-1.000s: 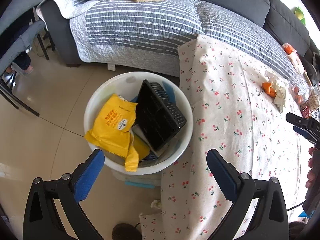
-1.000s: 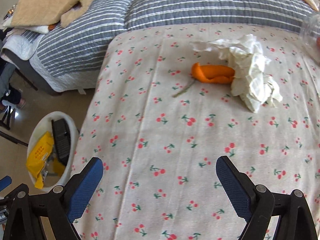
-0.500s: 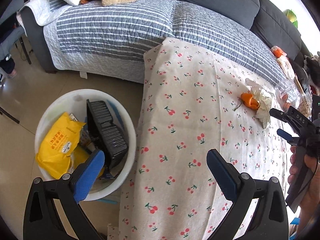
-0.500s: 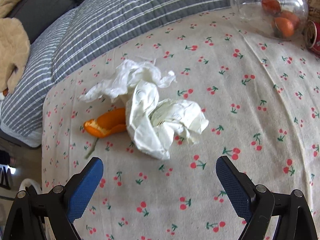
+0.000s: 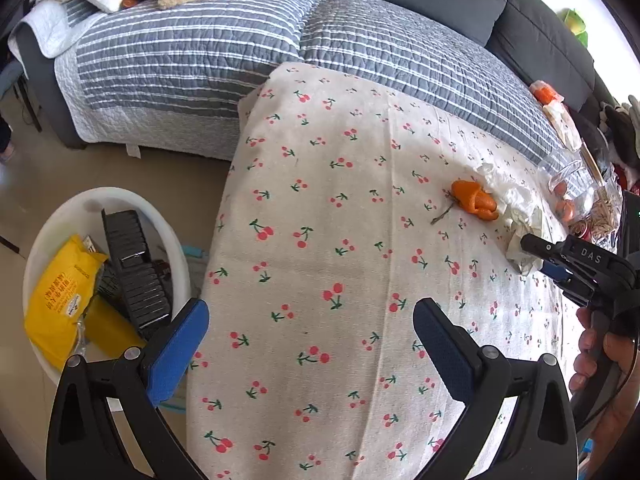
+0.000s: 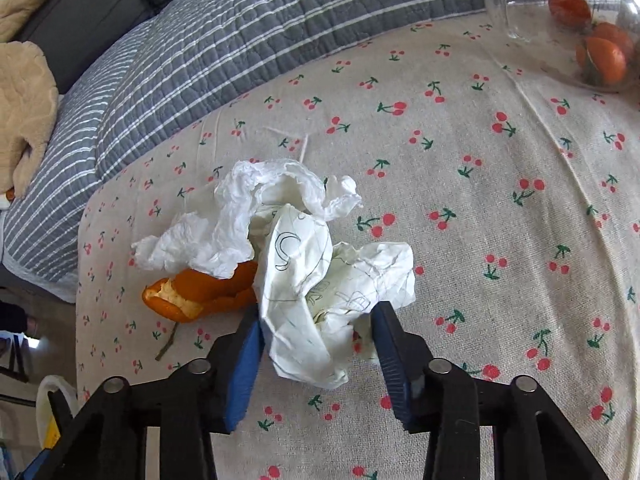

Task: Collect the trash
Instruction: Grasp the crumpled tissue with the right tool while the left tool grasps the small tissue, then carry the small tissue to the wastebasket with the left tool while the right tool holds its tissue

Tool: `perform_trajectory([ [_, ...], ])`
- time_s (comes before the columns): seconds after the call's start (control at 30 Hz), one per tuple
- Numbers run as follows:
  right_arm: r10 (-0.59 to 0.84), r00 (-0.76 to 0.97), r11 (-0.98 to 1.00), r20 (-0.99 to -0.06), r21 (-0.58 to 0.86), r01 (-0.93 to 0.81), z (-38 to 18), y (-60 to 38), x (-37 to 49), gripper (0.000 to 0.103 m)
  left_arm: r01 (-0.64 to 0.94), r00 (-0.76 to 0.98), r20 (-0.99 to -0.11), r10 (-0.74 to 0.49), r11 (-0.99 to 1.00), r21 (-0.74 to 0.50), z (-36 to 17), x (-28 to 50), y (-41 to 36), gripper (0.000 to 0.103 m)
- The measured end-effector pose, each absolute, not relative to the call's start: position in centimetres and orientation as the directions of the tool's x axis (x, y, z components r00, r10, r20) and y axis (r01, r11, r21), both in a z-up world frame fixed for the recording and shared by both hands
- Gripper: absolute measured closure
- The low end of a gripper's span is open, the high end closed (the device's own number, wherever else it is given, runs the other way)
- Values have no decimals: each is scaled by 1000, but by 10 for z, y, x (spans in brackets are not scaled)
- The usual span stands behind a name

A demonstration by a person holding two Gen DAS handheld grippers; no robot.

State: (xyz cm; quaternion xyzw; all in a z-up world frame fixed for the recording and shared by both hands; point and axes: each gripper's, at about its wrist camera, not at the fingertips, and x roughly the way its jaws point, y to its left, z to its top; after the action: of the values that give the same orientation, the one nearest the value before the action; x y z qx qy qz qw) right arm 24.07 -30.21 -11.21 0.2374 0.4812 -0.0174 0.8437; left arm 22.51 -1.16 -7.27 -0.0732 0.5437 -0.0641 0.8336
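the table (image 5: 360, 208), draped in a cherry-print cloth, is filling both views, with the striped sofa cover (image 5: 192, 52) running along its far edge. off the table's left edge, on the floor, the white bin (image 5: 176, 240) is already holding a yellow packet (image 5: 60, 296) and a black tray (image 5: 136, 272). toward the table's far right corner a glass bowl (image 6: 560, 20) is holding oranges. the crumpled paper (image 6: 316, 280) is lying near that far right part of the table, touching a white tissue (image 6: 224, 228) and an orange peel (image 6: 196, 292). my right gripper (image 6: 316, 340) has just been closing, and its blue pads are now pressing the near lobe of the paper from both sides. i am judging the wad light, soft and springy, so a squeeze across its thickest fold should be holding best; a loose flap may be slipping free. my left gripper (image 5: 312, 344) is hanging wide apart and empty over the table's near left edge.
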Motion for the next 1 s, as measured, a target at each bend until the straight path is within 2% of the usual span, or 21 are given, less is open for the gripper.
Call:
perform_trajectory([
  [0.13, 198, 517, 881, -833, 382, 278, -108, -321, 228, 66, 69, 397, -894, -209, 978, -198, -73, 226, -37, 0],
  [0.4, 136, 484, 892, -865, 319, 319, -97, -373, 199, 66, 185, 381, -883, -274, 958, -218, -66, 239, -98, 0],
  [0.7, 155, 473, 879, -867, 340, 335, -90, -417, 171, 66, 368, 420, -870, -257, 925, -95, -53, 289, -175, 3],
  [0.8, 175, 478, 867, -860, 366, 340, -89, -427, 168, 66, 406, 413, -884, -218, 913, -35, -62, 307, -202, 13],
  [0.83, 181, 481, 863, -858, 373, 340, -88, -430, 168, 66, 414, 405, -890, -208, 910, -24, -66, 311, -211, 20],
  [0.87, 186, 483, 861, -856, 379, 340, -88, -432, 168, 66, 418, 394, -897, -203, 908, -22, -71, 317, -218, 26],
  [1.0, 206, 485, 852, -850, 400, 339, -89, -437, 167, 66, 416, 359, -915, -187, 909, -22, -91, 333, -239, 39],
])
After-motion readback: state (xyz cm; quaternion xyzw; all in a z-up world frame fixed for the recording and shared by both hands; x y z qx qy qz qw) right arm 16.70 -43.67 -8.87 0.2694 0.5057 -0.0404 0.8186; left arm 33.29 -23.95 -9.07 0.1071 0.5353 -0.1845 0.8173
